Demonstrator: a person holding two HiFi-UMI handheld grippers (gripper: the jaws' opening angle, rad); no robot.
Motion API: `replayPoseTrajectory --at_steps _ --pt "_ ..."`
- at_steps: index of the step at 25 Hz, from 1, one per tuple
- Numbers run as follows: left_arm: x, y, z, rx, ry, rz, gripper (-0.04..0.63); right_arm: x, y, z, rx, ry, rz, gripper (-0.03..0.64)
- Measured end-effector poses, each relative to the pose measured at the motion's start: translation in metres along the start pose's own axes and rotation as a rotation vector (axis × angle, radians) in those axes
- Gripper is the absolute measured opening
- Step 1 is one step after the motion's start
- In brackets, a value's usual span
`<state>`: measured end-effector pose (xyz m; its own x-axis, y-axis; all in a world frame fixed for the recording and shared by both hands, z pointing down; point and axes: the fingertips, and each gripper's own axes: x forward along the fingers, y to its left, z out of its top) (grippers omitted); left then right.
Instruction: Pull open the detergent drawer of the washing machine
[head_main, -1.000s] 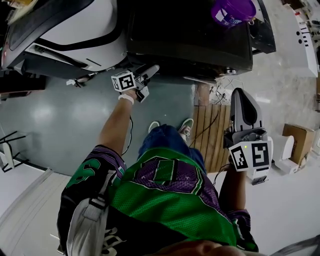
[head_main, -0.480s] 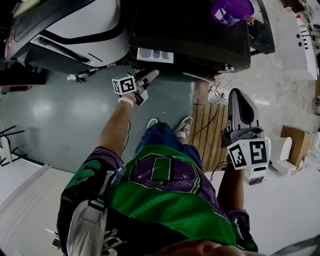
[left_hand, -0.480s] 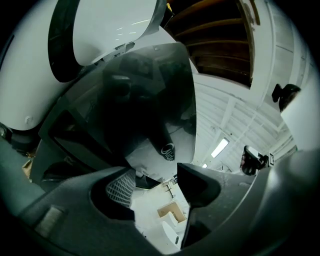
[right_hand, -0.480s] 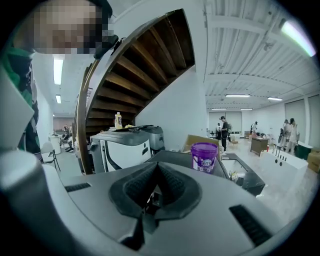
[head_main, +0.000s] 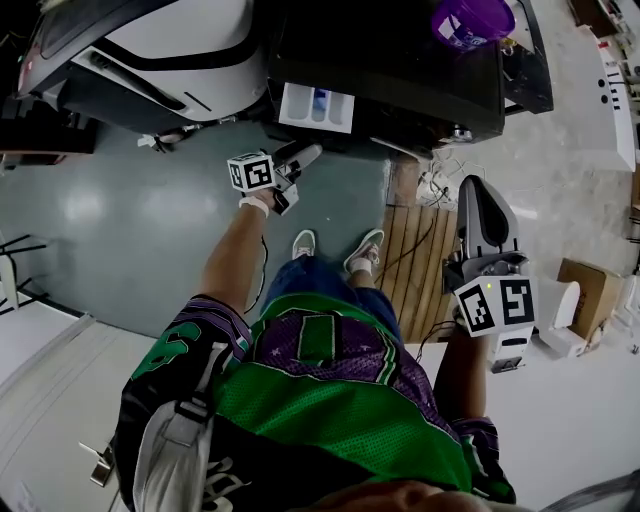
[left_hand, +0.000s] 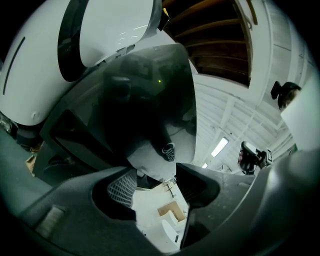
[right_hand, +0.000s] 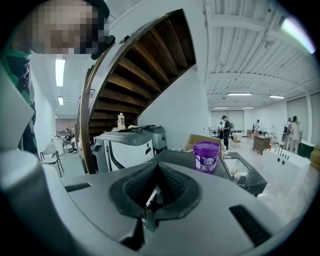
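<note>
The white detergent drawer (head_main: 316, 106), with a blue insert, sticks out from the front of the dark washing machine (head_main: 400, 70). My left gripper (head_main: 305, 152) hovers just short of the drawer's front edge, jaws pointing at the machine. In the left gripper view this gripper (left_hand: 157, 182) is open with nothing between its fingers, facing a glossy dark panel (left_hand: 145, 100). My right gripper (head_main: 478, 195) is held off to the right over a wooden pallet. In its own view the right gripper (right_hand: 157, 185) is shut and empty.
A purple bucket (head_main: 472, 20) stands on the washing machine's top and shows again in the right gripper view (right_hand: 206, 156). A white rounded machine (head_main: 160, 50) stands to the left. A wooden pallet (head_main: 415, 260) and a cardboard box (head_main: 590, 290) lie on the floor to the right.
The detergent drawer has slid out of the machine's front, from hidden to well exposed. My left gripper has drawn back a little toward the person. The right gripper has barely moved.
</note>
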<state>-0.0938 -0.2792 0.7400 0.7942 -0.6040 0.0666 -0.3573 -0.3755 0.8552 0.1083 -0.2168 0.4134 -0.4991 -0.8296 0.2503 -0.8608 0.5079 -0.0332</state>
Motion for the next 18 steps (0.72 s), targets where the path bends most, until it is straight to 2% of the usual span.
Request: replayPoseTrajectory --at_steps 18 --pt "-0.026 -0.015 -0.037 -0.004 0.067 -0.018 0.242 -0.023 0.016 -0.015 0.03 -0.001 -0.026 0.002"
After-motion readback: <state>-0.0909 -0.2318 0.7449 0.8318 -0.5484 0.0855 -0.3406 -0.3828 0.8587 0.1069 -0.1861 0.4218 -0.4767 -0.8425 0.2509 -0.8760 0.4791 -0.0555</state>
